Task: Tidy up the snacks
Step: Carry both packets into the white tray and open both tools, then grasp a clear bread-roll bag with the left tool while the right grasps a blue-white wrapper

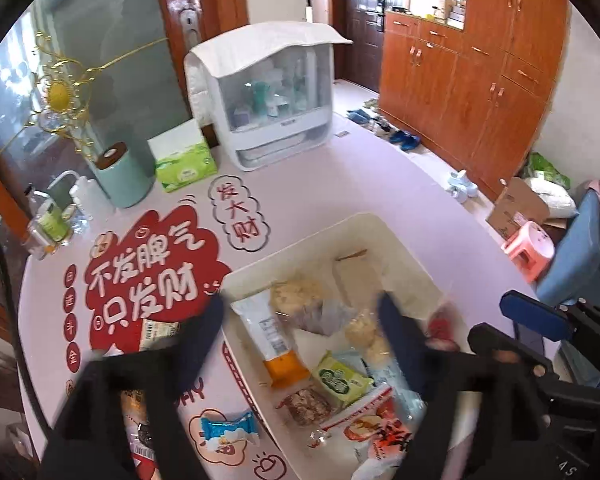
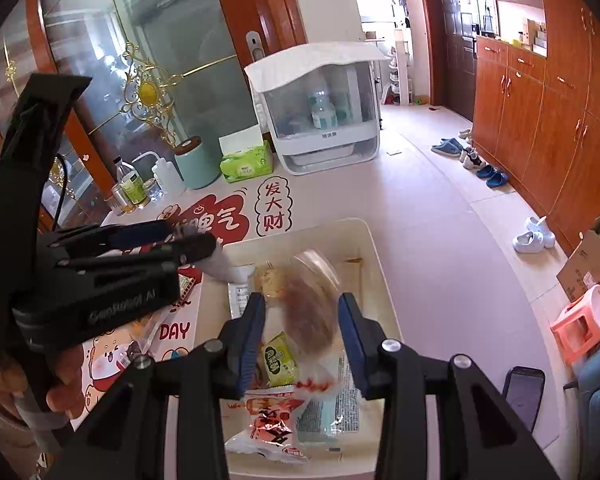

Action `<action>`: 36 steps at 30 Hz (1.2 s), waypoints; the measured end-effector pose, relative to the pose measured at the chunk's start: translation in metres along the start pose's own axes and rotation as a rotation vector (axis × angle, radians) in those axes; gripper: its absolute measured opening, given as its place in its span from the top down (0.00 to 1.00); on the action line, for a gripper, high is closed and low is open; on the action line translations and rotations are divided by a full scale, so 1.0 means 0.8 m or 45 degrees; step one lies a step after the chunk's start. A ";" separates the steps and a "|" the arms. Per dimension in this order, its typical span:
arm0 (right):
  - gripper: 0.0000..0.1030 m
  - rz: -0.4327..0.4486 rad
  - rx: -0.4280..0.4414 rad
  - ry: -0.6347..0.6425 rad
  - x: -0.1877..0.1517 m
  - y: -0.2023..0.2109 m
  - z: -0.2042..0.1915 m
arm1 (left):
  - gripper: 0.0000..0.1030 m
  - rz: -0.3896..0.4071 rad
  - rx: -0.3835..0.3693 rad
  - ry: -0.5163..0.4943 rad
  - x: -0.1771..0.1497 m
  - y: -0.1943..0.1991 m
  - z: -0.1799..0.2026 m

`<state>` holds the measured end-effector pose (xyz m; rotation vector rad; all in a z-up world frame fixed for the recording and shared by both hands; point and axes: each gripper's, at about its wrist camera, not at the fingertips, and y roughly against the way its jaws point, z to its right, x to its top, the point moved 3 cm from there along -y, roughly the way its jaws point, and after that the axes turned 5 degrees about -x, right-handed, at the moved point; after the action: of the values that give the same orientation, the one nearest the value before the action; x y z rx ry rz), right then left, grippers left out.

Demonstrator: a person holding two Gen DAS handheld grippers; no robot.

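My left tool (image 1: pixel 300 312) hung open over the bin (image 1: pixel 400 236), nothing between its fingers. My right tool (image 2: pixel 302 320) gaped around a blurred brown snack (image 2: pixel 310 312) — grip unclear.

The pale table (image 1: pixel 332 184), printed with red slogans, carries a cream bin (image 1: pixel 396 236) of snacks beneath the left fingers (image 1: pixel 204 332), a blue wrapper (image 1: pixel 224 434) between them, and ahead a tissue box (image 1: pixel 182 158), teal canister (image 1: pixel 120 178) and white cabinet (image 1: pixel 268 100).
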<state>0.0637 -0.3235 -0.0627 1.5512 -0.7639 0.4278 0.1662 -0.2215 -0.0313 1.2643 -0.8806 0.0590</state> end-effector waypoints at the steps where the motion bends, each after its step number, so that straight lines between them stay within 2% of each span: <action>1: 0.60 -0.007 0.000 -0.004 0.000 -0.002 0.001 | 0.16 0.011 0.010 -0.002 -0.001 0.000 -0.001; 5: 0.53 -0.033 -0.003 -0.023 -0.004 -0.012 0.006 | 0.16 -0.015 0.031 -0.016 -0.005 -0.005 -0.003; 28: 0.53 -0.085 -0.001 -0.025 -0.032 -0.018 0.003 | 0.16 -0.036 0.057 -0.051 -0.040 0.011 0.006; 36: 0.53 -0.109 -0.003 -0.014 -0.054 -0.011 0.002 | 0.16 -0.089 0.064 -0.019 -0.080 0.019 -0.004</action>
<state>0.0387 -0.3157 -0.0982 1.5789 -0.7036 0.3549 0.1170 -0.1868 -0.0577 1.3433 -0.8520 0.0163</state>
